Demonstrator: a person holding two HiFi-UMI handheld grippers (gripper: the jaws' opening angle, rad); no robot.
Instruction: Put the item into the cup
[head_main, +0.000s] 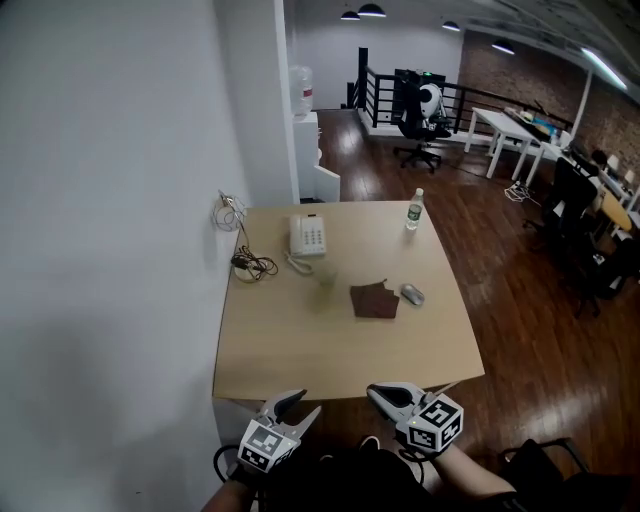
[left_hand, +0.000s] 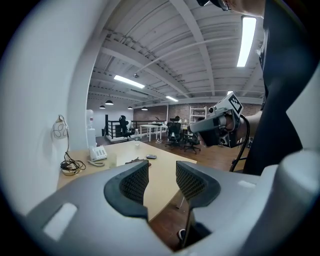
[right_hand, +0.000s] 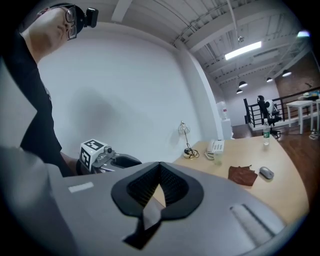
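A pale translucent cup (head_main: 326, 279) stands on the wooden table (head_main: 300, 350), just in front of the white phone (head_main: 307, 237). To its right lie a brown cloth (head_main: 375, 300) and a grey mouse (head_main: 412, 294). Both grippers hang before the table's near edge, far from these things. My left gripper (head_main: 297, 405) is open with nothing between its jaws (left_hand: 162, 181). My right gripper (head_main: 384, 394) is shut and empty (right_hand: 160, 172). The right gripper view shows the cup (right_hand: 218, 158), cloth (right_hand: 242, 174) and mouse (right_hand: 266, 173) well ahead.
A water bottle (head_main: 414, 210) stands at the table's far right corner. Tangled cables (head_main: 251, 263) lie at its left edge by the white wall. Office chairs and white desks fill the room beyond. Dark wood floor lies right of the table.
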